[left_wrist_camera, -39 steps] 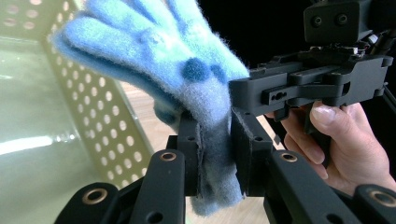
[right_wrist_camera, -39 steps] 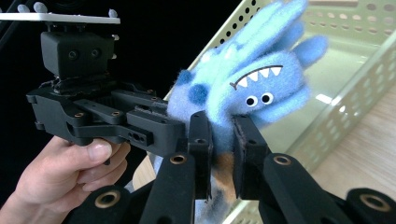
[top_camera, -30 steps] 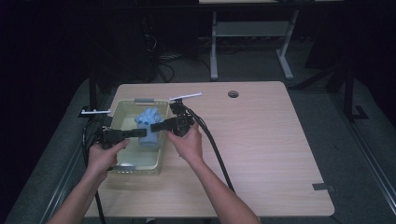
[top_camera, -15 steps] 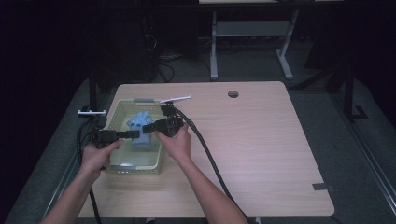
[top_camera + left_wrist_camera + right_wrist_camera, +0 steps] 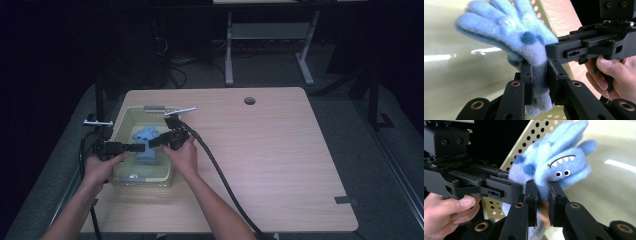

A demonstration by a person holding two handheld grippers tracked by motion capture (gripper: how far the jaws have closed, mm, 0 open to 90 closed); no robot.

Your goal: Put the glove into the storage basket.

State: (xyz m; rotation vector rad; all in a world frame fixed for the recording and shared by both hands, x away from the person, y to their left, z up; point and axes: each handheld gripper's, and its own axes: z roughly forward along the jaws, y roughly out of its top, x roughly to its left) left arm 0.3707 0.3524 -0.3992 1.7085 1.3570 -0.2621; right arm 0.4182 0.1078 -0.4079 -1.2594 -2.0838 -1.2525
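Dark floor and the legs of another piece of furniture surround a pale wooden desk [image 5: 280, 150] with a round cable hole [image 5: 249, 100] near its far edge. At the desk's left end stands a pale green perforated basket [image 5: 125, 117]. Over it hangs a fuzzy blue glove [image 5: 146, 145] with darker blue spots, a white toothy grin and small round eyes, its fingers spread above the basket's smooth inner wall.

Both tongs are clamped on the glove's cuff from opposite sides. The left tongs [image 5: 540, 81] squeeze the cuff between their pads, with blue fuzz bulging out above and below the jaws. The right tongs [image 5: 542, 200] pinch the same cuff near its orange-brown edge, jaws drawn narrow around the fabric. In the high view the left tongs [image 5: 134, 147] and right tongs [image 5: 156, 142] meet nose to nose at the glove, each carried by a bare hand, with a thick black cable [image 5: 220, 175] trailing back across the desk.
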